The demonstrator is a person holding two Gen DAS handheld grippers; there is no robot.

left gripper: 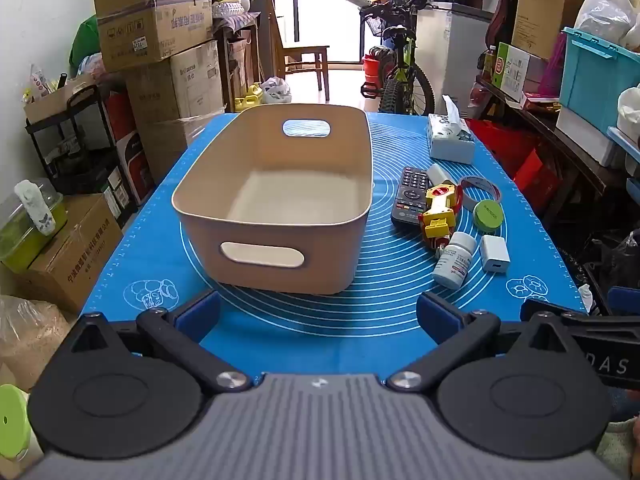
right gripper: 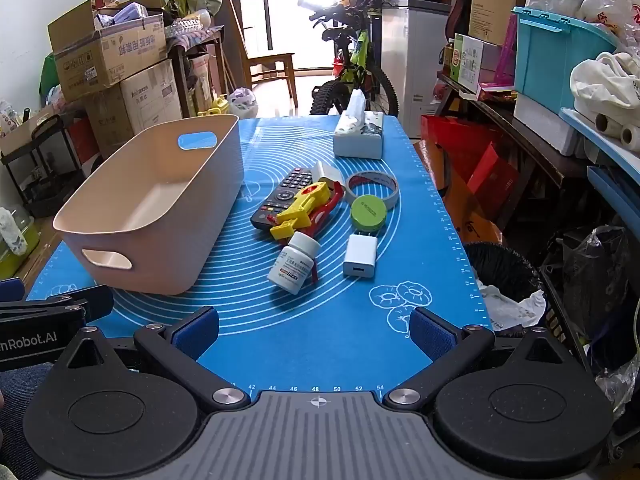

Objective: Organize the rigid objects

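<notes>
Left wrist view: left gripper (left gripper: 318,316) spread wide, holding nothing, beige bin (left gripper: 276,200) dead ahead and bare inside, so nothing is sorted yet. Right wrist view: right gripper (right gripper: 314,330) also spread and empty; pill bottle (right gripper: 294,266), white charger (right gripper: 360,256), remote (right gripper: 282,198), yellow toy (right gripper: 302,210), green lid (right gripper: 369,212) and tape roll (right gripper: 372,186) all wait ahead on the blue mat (right gripper: 320,352), right of the bin.

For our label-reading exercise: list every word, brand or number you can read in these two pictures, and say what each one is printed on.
"nRobot.AI": left gripper's arm, start cut off.
"DAS": right gripper's arm, partial.
"42 44 46 48 50 52 54": ruler on the blue mat.
Pill bottle label: too small.
Green lid print: blurred.
Remote keys: unreadable.
Cardboard boxes: Chinese print, not legible.
</notes>
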